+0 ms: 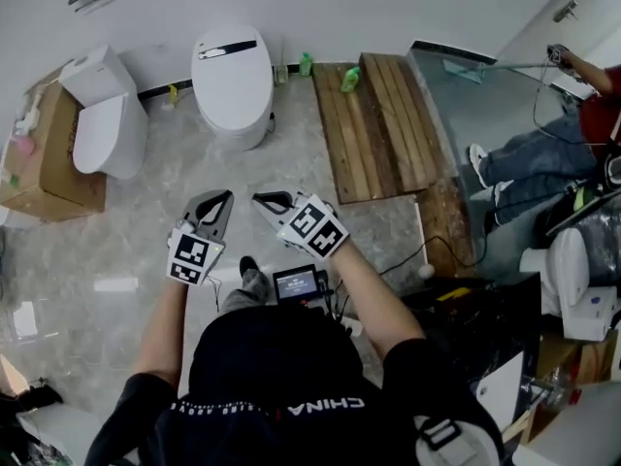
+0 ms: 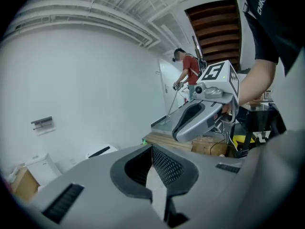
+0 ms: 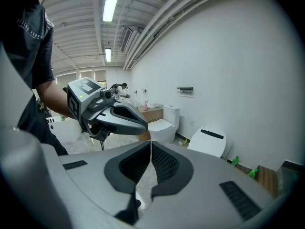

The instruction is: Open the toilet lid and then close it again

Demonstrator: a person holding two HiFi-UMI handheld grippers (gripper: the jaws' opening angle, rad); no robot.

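A white toilet (image 1: 233, 81) with a black strip on its lid stands against the far wall, lid down. It also shows in the left gripper view (image 2: 99, 152) and the right gripper view (image 3: 209, 142). My left gripper (image 1: 223, 202) and right gripper (image 1: 262, 200) hover side by side over the marble floor, well short of the toilet. Both are shut with nothing between the jaws. In the left gripper view my own jaws (image 2: 153, 150) meet, and the right gripper (image 2: 200, 116) hangs beside them. In the right gripper view the jaws (image 3: 151, 146) are together too, with the left gripper (image 3: 116, 118) alongside.
A second toilet (image 1: 102, 115) stands at the left beside a cardboard box (image 1: 49, 158). A wooden pallet (image 1: 378, 124) lies right of the lidded toilet, with green bottles (image 1: 350, 79) at the wall. A seated person (image 1: 543, 158) and gear (image 1: 301, 284) crowd the right.
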